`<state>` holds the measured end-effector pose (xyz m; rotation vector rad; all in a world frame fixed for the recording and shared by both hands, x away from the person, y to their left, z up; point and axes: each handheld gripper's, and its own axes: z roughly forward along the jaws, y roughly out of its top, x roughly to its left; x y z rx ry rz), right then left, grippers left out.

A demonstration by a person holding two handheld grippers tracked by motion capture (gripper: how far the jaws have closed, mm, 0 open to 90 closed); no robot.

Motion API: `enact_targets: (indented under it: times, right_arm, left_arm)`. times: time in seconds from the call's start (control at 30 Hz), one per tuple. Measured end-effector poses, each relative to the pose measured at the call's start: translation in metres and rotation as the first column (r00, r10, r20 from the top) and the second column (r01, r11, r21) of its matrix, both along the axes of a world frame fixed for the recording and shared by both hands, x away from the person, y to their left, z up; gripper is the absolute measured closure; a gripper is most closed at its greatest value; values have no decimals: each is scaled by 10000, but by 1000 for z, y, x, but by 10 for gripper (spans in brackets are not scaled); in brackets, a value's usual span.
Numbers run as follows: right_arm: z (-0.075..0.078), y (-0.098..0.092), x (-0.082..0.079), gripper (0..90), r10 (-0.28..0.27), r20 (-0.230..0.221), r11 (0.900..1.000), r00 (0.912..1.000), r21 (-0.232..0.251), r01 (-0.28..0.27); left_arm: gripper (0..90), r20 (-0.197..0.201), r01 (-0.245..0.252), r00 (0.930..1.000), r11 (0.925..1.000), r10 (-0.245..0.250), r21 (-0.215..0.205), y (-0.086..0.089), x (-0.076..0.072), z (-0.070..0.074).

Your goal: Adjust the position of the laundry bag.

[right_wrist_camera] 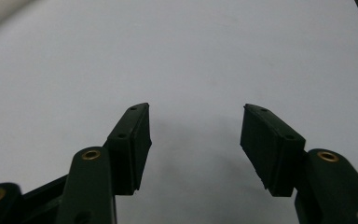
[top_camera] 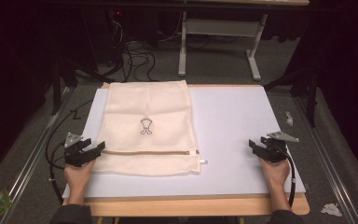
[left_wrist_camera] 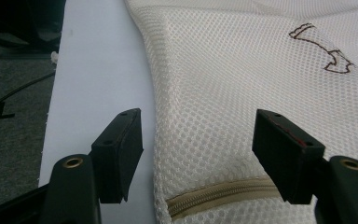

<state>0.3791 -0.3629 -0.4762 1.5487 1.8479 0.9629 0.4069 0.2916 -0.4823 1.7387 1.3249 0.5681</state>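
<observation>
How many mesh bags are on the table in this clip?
1. The mesh bag lies flat on the left half of the table, zipper toward the person, its near left corner by the open left gripper. Anything inside it can't be seen.

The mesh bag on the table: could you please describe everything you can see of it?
The mesh bag is cream netted fabric, lying flat on the left half of the white board. A tan zip runs across near its front edge, its pull at the right end, and a small dark outline figure marks its middle. The left gripper stands open over its near left corner, not pressing it.
</observation>
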Motion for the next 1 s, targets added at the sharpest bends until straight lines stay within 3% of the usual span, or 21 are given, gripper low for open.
enact_targets:
  times: [0.27,0.43,0.73,1.0]
  right_arm:
    - [4,4,-1,463,78,21,9997,10000,249,-78]
    - [11,10,-4,466,272,90,9982,9996,527,-276]
    - [15,32,-1,467,999,-46,9929,9950,660,-993]
    - [17,54,3,467,1583,-228,9853,9871,689,-1564]
  left_arm:
    - [327,-17,155,9999,9999,-156,-25,-2,-1,5]
    - [324,-308,340,9990,9994,-338,71,-5,-1,11]
    - [319,-464,466,9979,9988,-459,124,-9,-1,21]
    - [303,-918,456,9948,9988,-435,204,-14,3,22]
